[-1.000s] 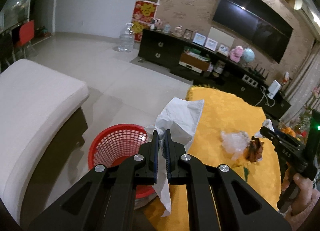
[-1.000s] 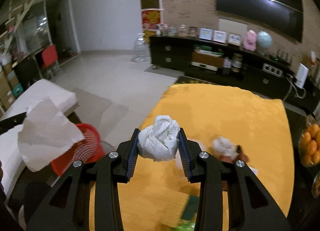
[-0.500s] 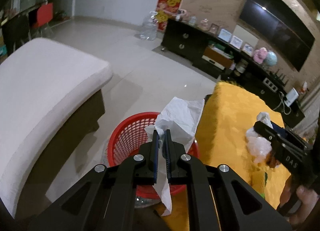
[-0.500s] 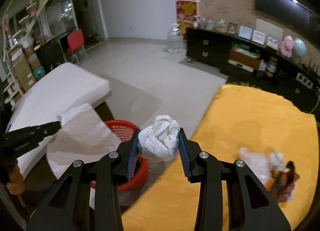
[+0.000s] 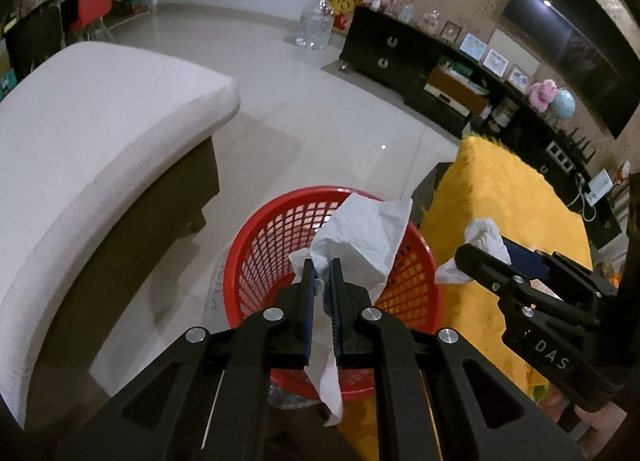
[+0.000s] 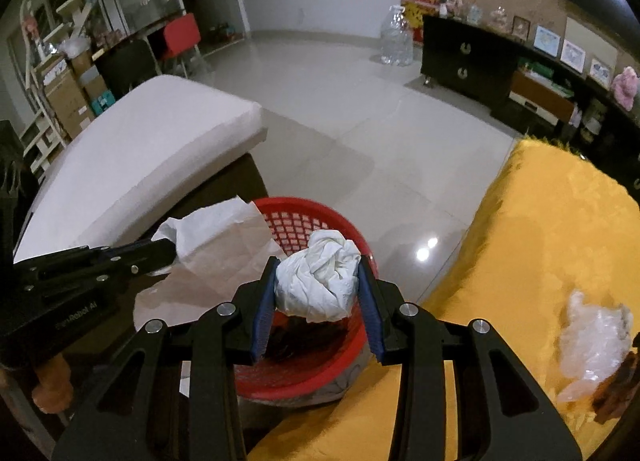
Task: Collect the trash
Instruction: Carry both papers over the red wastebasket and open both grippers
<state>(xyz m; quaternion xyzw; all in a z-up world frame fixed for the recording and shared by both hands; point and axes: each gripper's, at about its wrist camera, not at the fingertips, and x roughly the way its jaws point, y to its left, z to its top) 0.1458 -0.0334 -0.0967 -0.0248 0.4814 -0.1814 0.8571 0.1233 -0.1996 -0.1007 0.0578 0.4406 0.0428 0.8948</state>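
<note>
Left gripper pinching flat tissue above red mesh basket, right gripper clamping crumpled tissue wad over its rim, basket wedged between white bench and yellow tablecloth edge, open tiled floor beyond.

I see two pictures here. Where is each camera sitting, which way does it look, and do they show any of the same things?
Left wrist view: sits on the left claw, looking down along its fingers at the round red mesh plastic basket; the claw pinches a flat white tissue sheet.
Right wrist view: sits on the right claw, looking down at the same basket; the claw grips a crumpled white paper ball; a hand shows at lower left.
Shared: basket, yellow tablecloth, each other's claw.
</note>
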